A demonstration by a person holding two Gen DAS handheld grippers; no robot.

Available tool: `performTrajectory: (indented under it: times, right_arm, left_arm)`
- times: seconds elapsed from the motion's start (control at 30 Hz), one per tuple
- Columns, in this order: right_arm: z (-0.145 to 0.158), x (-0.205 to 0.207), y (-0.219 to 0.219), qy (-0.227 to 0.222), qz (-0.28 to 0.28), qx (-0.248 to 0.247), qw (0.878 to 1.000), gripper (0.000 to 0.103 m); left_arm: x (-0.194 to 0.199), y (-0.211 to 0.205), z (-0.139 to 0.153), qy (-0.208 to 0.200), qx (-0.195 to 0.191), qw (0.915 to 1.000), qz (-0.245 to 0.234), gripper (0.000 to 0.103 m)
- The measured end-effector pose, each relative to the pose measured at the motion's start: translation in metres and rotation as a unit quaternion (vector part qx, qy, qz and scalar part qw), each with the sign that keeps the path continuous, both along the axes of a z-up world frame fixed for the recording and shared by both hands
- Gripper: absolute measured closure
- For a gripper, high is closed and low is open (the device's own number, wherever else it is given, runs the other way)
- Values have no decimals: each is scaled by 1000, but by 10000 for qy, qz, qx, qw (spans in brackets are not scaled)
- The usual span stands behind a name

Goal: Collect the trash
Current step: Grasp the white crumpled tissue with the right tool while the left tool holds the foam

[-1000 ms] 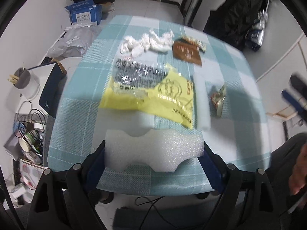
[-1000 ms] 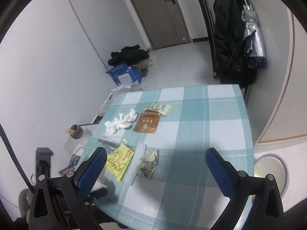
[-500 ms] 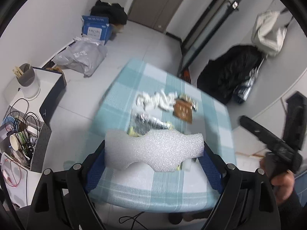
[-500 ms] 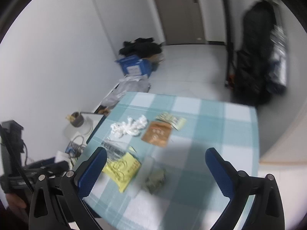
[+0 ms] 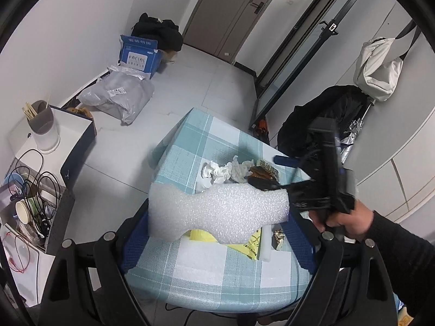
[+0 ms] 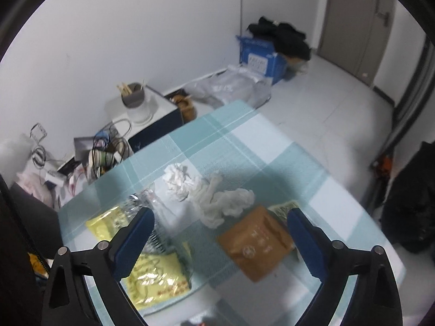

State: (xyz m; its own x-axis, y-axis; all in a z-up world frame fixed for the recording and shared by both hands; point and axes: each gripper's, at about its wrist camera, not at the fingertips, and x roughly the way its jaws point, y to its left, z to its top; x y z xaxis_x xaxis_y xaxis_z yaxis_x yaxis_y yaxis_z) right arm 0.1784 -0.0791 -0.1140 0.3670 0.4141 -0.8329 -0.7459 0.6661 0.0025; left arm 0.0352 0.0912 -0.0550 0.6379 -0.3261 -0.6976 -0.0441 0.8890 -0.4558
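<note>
Left wrist view: the left gripper [image 5: 217, 217] pinches a white foam piece [image 5: 217, 212] above the checked table [image 5: 206, 141], while the right gripper [image 6: 220, 233], fingers spread wide, hovers over crumpled tissues [image 6: 206, 190].

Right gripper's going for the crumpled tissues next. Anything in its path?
Nothing visible does. The right gripper, jaws open, hovers above the table with the crumpled tissues straight ahead between its fingers; the brown pouch lies nearer, to the right.

White foam piece [image 5: 217, 212]: rough, matt. Tissues [image 6: 206, 190]: crumpled paper. Brown pouch [image 6: 255, 244]: matt. Yellow bag [image 6: 155, 277]: glossy plastic. Tablecloth [image 6: 272, 160]: woven.
</note>
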Motion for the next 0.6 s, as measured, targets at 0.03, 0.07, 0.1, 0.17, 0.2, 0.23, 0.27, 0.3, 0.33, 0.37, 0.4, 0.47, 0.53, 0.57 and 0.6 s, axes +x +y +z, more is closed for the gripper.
performTrajectory:
  times: [0.03, 0.07, 0.1, 0.17, 0.2, 0.23, 0.27, 0.3, 0.33, 0.37, 0.4, 0.47, 0.53, 0.57, 0.6]
  right_arm:
    - [-6, 4, 4, 6, 64, -91, 9999, 9]
    - [-10, 7, 8, 7, 127, -173, 9998, 10]
    - [-18, 10, 12, 22, 225, -300, 9993, 13]
    - [-28, 13, 18, 52, 379, -513, 9980, 19]
    - [-32, 14, 21, 79, 463, -585, 9972, 23]
    - [-37, 15, 24, 96, 542, -668, 9962, 25]
    - [-39, 15, 25, 96, 591, -728, 9956, 26]
    - [-42, 14, 27, 104, 659, -777, 9947, 31]
    - [-44, 14, 28, 133, 722, -814, 9940, 40]
    - [-45, 14, 30, 173, 760, -828, 9935, 44]
    - [-45, 13, 30, 218, 794, -770, 9936, 49]
    - [-44, 14, 31, 234, 790, -731, 9939, 59]
    - [-43, 13, 31, 238, 794, -717, 9940, 71]
    - [-43, 13, 32, 247, 795, -716, 9940, 73]
    - [-42, 12, 31, 232, 786, -730, 9940, 77]
  left_arm:
    - [1, 1, -1, 25, -19, 10000, 0, 16]
    - [1, 2, -1, 26, -30, 10000, 0, 16]
    - [0, 3, -1, -1, -19, 10000, 15, 16]
    - [-1, 2, 3, -53, 34, 10000, 5, 16]
    - [0, 2, 3, -72, 24, 10000, -3, 16]
    - [0, 2, 4, -83, 5, 10000, 4, 16]
    - [1, 2, 5, -85, -8, 10000, -2, 16]
    - [2, 2, 5, -76, -20, 10000, -15, 16]
    - [3, 1, 5, -73, -34, 10000, -15, 16]
    - [3, 1, 6, -74, -61, 10000, -20, 16]
    - [4, 1, 6, -74, -81, 9999, -34, 16]
    - [4, 0, 6, -71, -55, 10000, -34, 16]
    - [4, -1, 6, -51, -40, 10000, -49, 16]
    - [4, -2, 6, -45, -33, 10000, -44, 16]
    - [4, -3, 6, -44, -19, 10000, -47, 16]
